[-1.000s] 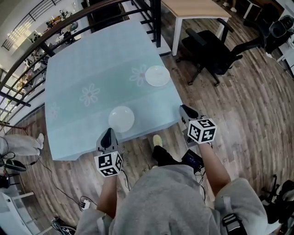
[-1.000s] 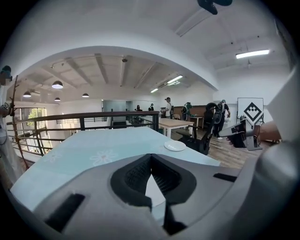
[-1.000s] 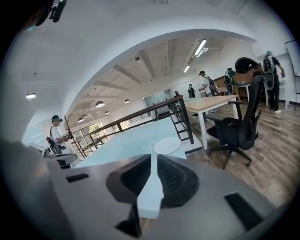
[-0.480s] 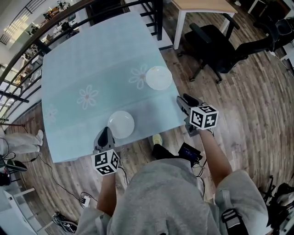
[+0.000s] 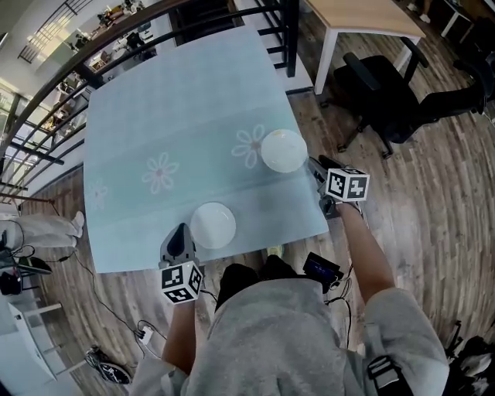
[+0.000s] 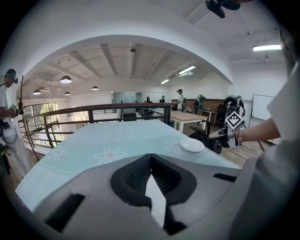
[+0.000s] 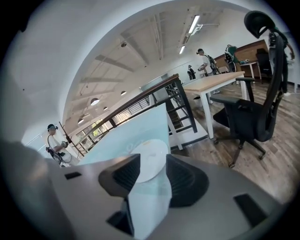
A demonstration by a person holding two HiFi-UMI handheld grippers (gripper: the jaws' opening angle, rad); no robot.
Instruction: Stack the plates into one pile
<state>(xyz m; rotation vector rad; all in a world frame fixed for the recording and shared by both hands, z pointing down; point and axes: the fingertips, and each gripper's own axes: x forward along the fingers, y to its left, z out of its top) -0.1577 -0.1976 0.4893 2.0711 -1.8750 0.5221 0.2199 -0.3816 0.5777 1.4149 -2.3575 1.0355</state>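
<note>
Two white plates lie on the light blue flowered tablecloth (image 5: pixel 155 116). The far plate (image 5: pixel 284 150) sits near the table's right edge, and my right gripper (image 5: pixel 318 167) is just to its right. Its jaws are opening, and the plate (image 7: pixel 149 159) lies ahead of them, untouched by the pads. The near plate (image 5: pixel 213 225) rests by the front edge. My left gripper (image 5: pixel 179 237) is shut and empty beside that plate's left rim. Through its jaws (image 6: pixel 151 166) only a white sliver shows. The far plate (image 6: pixel 192 145) and the right gripper (image 6: pixel 228 130) appear beyond.
A black office chair (image 5: pixel 387 100) and a wooden desk (image 5: pixel 363 15) stand right of the table. A dark railing (image 5: pixel 116 39) runs behind it. A person (image 5: pixel 31 232) stands at the left. The cloth hangs over the front edge (image 5: pixel 216 255).
The right gripper moved forward and left to the far plate's edge, and its jaws spread apart. The left gripper edged toward the near plate, still shut.
</note>
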